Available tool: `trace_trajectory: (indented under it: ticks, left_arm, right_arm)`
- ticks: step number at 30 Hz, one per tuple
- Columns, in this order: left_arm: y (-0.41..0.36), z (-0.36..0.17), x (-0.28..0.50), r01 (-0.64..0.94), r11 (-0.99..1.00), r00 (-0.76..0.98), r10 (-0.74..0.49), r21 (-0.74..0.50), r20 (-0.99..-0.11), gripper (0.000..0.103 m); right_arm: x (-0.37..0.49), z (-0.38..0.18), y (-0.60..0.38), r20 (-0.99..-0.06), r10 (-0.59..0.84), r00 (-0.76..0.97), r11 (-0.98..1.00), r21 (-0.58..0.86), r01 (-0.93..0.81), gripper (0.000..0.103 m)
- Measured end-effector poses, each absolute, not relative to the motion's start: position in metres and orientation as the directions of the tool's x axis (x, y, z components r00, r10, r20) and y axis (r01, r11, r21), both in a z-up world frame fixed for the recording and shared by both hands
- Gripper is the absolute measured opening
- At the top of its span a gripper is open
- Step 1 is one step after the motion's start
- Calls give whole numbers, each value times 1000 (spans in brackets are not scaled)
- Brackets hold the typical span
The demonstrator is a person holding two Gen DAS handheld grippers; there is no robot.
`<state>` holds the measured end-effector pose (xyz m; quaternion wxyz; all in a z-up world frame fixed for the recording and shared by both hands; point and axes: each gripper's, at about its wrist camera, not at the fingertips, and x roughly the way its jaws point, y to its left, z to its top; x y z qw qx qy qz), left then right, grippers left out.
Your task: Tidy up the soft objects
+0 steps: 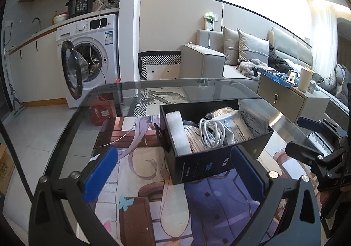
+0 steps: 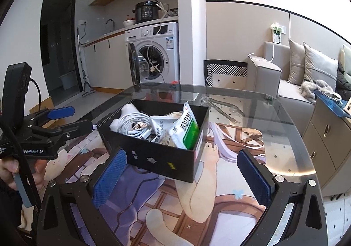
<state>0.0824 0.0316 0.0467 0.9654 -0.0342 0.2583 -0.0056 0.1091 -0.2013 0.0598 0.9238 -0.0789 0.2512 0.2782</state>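
Observation:
A black box point(image 1: 204, 164) point(image 2: 153, 158) stands on the printed mat over the glass table. Inside lie a white foam block point(image 1: 176, 134), a coiled white cable point(image 1: 211, 133) point(image 2: 136, 125), cream rope point(image 1: 221, 112) and plastic packets point(image 1: 248, 123), one with a green label point(image 2: 188, 134). My left gripper point(image 1: 173, 167) is open, its blue pads spread wide just before the box's near corner, nothing between them. My right gripper point(image 2: 182, 167) is open too, pads either side of the box's near wall without touching it. Each gripper shows at the edge of the other's view.
The glass table's curved edge point(image 1: 72, 118) point(image 2: 291, 118) drops off to tiled floor. A washing machine point(image 1: 92, 57) with its door open stands behind, a grey sofa point(image 2: 269, 77) and a low cabinet point(image 1: 291, 97) to the right. A hand point(image 2: 11, 171) holds the left gripper's handle.

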Motion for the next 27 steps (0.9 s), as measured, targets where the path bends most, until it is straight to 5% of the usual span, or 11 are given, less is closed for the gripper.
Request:
trace_trajectory:
  ticks: [27]
  left_arm:
    - [21, 24, 84, -58, 995, 888, 14, -82, -459, 103]
  right_arm:
    - [104, 50, -209, -455, 496, 740, 830, -4, -558, 103]
